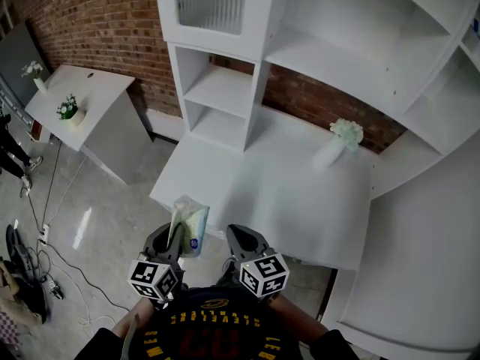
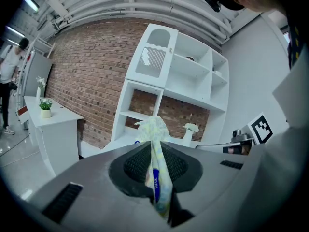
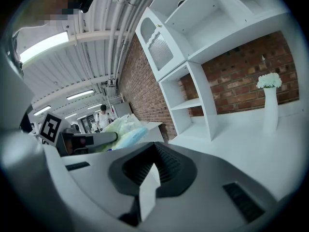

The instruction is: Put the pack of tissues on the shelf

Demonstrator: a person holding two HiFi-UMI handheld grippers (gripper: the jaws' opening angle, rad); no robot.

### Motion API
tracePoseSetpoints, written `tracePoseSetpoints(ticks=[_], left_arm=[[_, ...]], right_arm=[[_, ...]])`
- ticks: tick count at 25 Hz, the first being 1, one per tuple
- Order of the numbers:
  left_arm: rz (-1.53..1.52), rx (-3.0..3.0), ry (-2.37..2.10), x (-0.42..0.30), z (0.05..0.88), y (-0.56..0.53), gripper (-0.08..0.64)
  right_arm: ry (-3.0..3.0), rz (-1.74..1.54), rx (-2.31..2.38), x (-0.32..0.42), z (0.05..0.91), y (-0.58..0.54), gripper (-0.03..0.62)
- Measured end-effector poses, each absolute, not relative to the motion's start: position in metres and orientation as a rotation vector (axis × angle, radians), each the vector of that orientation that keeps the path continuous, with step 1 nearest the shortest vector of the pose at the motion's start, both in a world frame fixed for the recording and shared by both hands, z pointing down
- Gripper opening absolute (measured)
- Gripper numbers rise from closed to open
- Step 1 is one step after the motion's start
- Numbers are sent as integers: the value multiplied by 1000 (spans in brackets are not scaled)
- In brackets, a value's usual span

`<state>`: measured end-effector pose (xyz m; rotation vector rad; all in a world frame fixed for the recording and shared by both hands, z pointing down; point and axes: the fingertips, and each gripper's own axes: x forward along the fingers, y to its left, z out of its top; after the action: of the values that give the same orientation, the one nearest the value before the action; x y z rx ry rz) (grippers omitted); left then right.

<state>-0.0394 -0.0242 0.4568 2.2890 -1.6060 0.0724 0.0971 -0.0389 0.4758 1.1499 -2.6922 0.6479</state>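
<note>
Left gripper (image 1: 171, 236) in your hand is clamped tight on the pack of tissues (image 1: 190, 220), held upright just off the near edge of the white table (image 1: 300, 201), well short of the shelf (image 1: 223, 88). Your right gripper (image 1: 241, 238), jaws drawn together, carries nothing.

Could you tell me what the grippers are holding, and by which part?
Left gripper pinches the pack of tissues by its lower end; right gripper holds nothing.

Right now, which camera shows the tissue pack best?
The left gripper view: the pack sits central, pinched between the jaws. The head view shows the pack small; the right gripper view, just its side.
</note>
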Motion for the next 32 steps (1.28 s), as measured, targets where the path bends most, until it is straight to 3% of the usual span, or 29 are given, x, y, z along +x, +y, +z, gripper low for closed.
tracePoseSetpoints(ticks=[13,32], left_arm=[[75,2275,-1612,-18,462,-62,40],[168,2277,-1527,-66,506,-166,40]], right_arm=[[-2680,675,1131,120,488,-79,-2],[-2557,545,1270,86,512,-178,-2]])
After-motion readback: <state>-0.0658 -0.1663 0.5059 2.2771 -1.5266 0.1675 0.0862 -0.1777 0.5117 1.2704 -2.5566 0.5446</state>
